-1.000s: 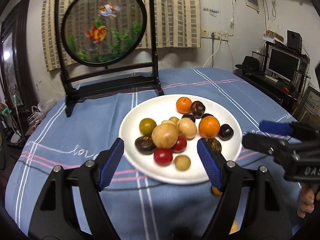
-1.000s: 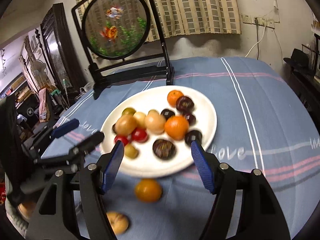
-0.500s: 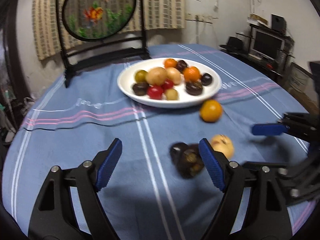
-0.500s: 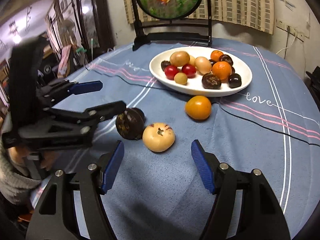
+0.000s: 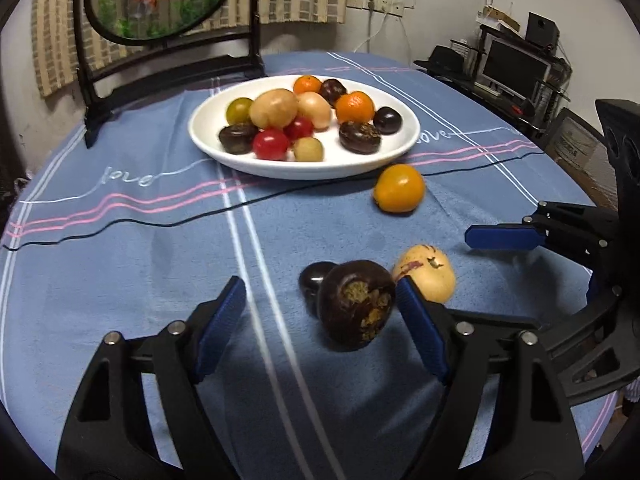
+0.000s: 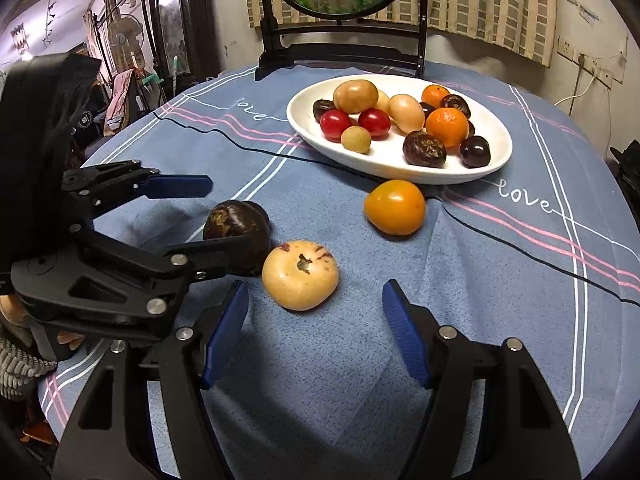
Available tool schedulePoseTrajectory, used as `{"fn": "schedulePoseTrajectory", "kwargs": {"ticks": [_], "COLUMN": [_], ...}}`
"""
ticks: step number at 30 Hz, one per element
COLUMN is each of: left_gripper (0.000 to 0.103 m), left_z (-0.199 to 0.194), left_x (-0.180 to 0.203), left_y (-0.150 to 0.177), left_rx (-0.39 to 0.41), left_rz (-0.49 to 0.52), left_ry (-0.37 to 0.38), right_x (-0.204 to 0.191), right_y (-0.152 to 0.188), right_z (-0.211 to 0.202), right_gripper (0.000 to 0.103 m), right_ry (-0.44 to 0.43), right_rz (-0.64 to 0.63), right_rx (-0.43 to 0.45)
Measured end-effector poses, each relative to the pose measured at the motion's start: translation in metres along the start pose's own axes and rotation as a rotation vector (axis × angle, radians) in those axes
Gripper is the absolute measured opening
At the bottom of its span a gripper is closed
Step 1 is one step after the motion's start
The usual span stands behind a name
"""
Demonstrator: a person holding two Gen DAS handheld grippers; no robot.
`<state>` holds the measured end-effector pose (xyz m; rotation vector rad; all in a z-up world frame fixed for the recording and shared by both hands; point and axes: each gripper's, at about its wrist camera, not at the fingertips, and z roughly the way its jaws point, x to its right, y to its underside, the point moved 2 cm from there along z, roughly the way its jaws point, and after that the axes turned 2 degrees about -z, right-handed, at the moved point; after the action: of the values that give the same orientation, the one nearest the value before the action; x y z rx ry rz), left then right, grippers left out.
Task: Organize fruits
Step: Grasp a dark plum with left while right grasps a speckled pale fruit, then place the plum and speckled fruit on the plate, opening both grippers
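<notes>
A white plate [image 5: 404, 142] [image 6: 304, 128] holds several fruits. On the blue cloth lie a dark purple fruit [image 5: 356, 304] [image 6: 236, 226], a smaller dark fruit [image 5: 314, 278] behind it, a pale yellow fruit [image 5: 430, 278] [image 6: 300, 280] and an orange fruit [image 5: 399, 188] [image 6: 395, 207]. My left gripper [image 5: 320, 328] [image 6: 200, 220] is open, its jaws around the dark purple fruit, with its right pad close against it. My right gripper [image 6: 316, 328] is open, just short of the pale yellow fruit; it also shows in the left wrist view [image 5: 500, 238].
A round fish-picture screen on a black stand [image 5: 172, 68] [image 6: 340, 52] stands behind the plate. A desk with a monitor [image 5: 516, 68] is at the far right. Furniture and clutter [image 6: 128, 92] lie beyond the table's left edge.
Both grippers pulled back from the plate and dropped to the loose fruits near the front. The left gripper has closed in around the dark purple fruit; the right has neared the pale yellow one.
</notes>
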<state>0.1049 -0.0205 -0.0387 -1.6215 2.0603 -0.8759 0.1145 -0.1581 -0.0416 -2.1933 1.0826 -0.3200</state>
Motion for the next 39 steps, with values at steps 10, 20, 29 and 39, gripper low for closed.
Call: {"fn": "schedulePoseTrajectory", "kwargs": {"ticks": [10,20,29,39], "left_gripper": [0.038,0.027,0.068,0.054], "left_z": [-0.013,-0.024,-0.019,-0.008], "left_x": [-0.013,-0.030,-0.014,-0.042], "left_y": [-0.002,-0.001,0.007,0.008], "left_rx": [0.044,0.075,0.025,-0.015], "left_rz": [-0.063,-0.120,-0.052,-0.149], "left_ry": [0.035,0.036,0.030,-0.028], "right_x": [-0.011,-0.012,-0.011,-0.005], "right_y": [-0.009,-0.012,-0.011,-0.006], "right_z": [0.014,0.030,0.029,0.024], "right_gripper": [0.068,0.046,0.043,0.043], "right_ry": [0.009,-0.005,-0.001,-0.007], "right_rz": [-0.057,-0.056,-0.057,-0.030], "right_rx": [-0.021,-0.060,-0.059,-0.058]}}
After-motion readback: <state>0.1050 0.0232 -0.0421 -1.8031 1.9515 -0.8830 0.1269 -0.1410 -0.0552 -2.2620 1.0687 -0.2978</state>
